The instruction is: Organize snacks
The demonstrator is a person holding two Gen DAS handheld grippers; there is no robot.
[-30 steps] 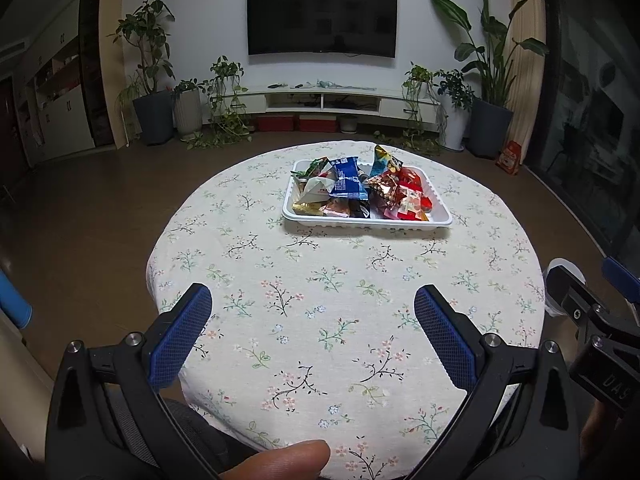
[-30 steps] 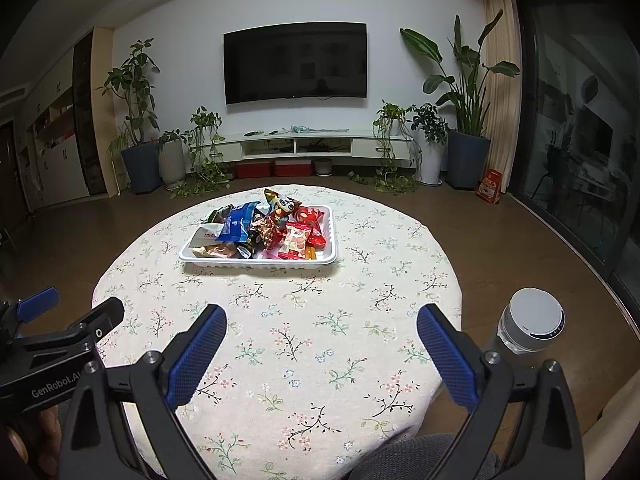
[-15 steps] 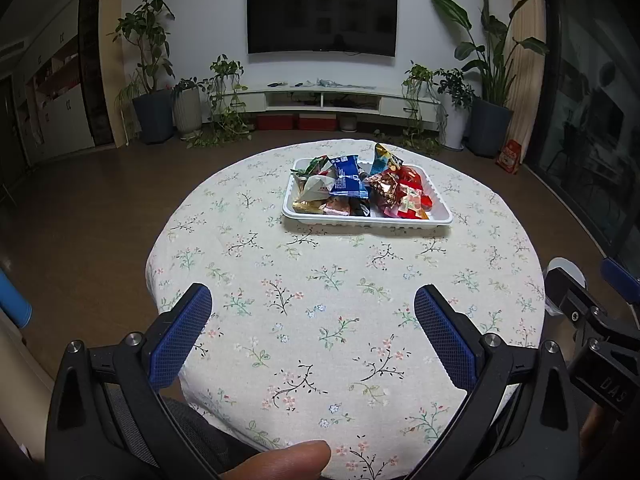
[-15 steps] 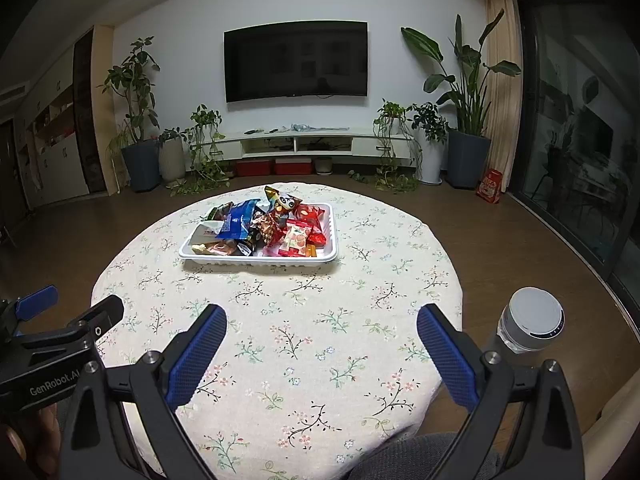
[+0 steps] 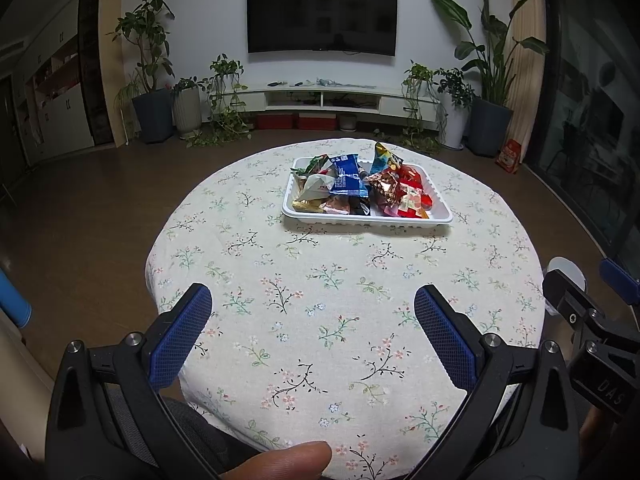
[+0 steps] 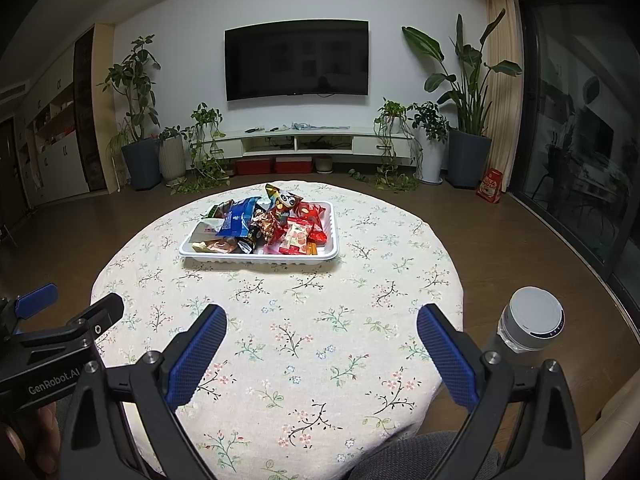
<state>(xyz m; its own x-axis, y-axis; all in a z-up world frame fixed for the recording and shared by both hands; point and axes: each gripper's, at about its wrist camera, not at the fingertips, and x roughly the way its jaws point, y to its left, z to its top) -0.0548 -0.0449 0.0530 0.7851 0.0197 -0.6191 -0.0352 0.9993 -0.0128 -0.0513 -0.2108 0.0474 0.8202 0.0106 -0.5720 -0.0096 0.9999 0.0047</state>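
Across the round floral tablecloth [image 5: 320, 312], bare cloth runs from the near edge to the white tray [image 6: 256, 258] of snack packets [image 6: 276, 220], possibly in two compartments. Left gripper [image 5: 312, 336] and right gripper [image 6: 322, 344] hover level, jaws wide apart, empty.

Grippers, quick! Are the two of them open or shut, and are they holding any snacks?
Left gripper: open, holding nothing, above the near part of the table.
Right gripper: open, holding nothing, also over the table.
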